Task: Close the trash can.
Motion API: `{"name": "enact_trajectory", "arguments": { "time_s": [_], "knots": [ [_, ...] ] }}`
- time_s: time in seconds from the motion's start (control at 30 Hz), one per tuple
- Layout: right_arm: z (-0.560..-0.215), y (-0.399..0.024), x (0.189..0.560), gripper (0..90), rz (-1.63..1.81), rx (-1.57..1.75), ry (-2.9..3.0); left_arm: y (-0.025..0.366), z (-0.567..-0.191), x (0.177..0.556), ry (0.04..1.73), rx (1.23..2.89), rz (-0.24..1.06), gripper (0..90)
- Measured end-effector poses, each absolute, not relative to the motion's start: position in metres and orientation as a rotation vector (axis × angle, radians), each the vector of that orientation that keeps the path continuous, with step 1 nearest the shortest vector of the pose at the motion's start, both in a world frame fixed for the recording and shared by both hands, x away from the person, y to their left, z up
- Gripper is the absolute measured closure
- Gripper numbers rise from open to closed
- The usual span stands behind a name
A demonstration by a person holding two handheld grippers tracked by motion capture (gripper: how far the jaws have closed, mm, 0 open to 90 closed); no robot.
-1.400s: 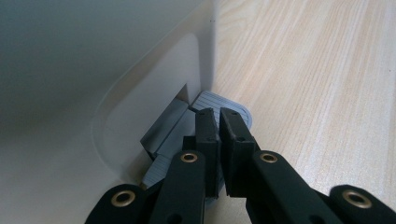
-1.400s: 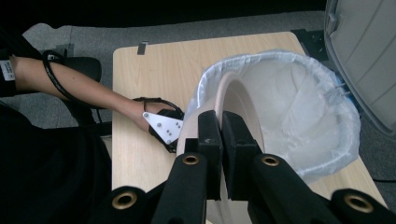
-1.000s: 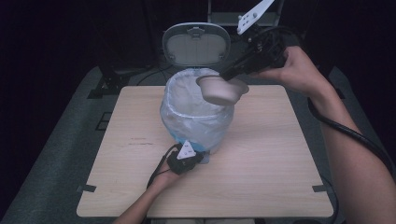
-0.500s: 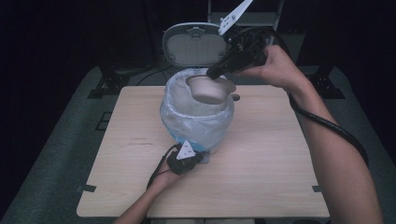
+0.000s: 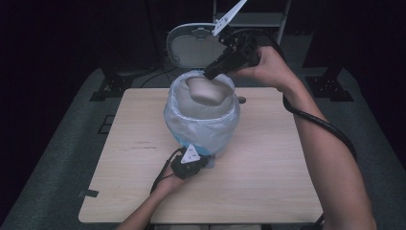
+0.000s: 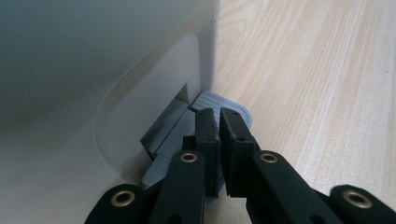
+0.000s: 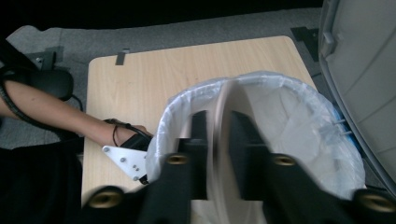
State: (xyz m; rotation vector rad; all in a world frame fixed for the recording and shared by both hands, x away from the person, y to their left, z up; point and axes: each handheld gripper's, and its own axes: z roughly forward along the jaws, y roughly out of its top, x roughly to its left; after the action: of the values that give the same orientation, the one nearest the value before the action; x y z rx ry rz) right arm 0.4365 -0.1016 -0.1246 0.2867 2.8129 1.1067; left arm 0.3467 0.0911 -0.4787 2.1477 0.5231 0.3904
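While edge-on, bowl (image 7: 219, 140) between jaws

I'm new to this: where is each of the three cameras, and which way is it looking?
High view: above the table, looking forward and down; both forearms, left gripper, right gripper over the bin.
Left gripper view: on the left gripper, looking along its jaws at the pedal.
Right gripper view: on the right gripper, looking down into the bin; left forearm shows.
Shared: bin and table.
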Motion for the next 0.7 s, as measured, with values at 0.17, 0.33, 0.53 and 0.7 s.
{"name": "enact_trajectory", "arguments": {
  "time_s": [0.17, 0.33, 0.53, 0.7],
  "knots": [
    [-0.131, -0.104, 0.436, 68.9, 1.108, 0.304, 2.824, 0.092, -0.478, 0.347, 0.517, 2.155, 0.387, 87.0],
    [-0.140, -0.118, 0.435, 66.1, 1.108, 0.329, 2.844, 0.092, -0.478, 0.348, 0.518, 2.151, 0.379, 86.9],
    [-0.152, -0.142, 0.433, 61.8, 1.110, 0.390, 2.847, 0.092, -0.478, 0.348, 0.512, 2.162, 0.382, 86.9],
    [-0.159, -0.163, 0.427, 57.7, 1.121, 0.419, 2.838, 0.092, -0.478, 0.348, 0.512, 2.160, 0.382, 86.9]
  ]
}}
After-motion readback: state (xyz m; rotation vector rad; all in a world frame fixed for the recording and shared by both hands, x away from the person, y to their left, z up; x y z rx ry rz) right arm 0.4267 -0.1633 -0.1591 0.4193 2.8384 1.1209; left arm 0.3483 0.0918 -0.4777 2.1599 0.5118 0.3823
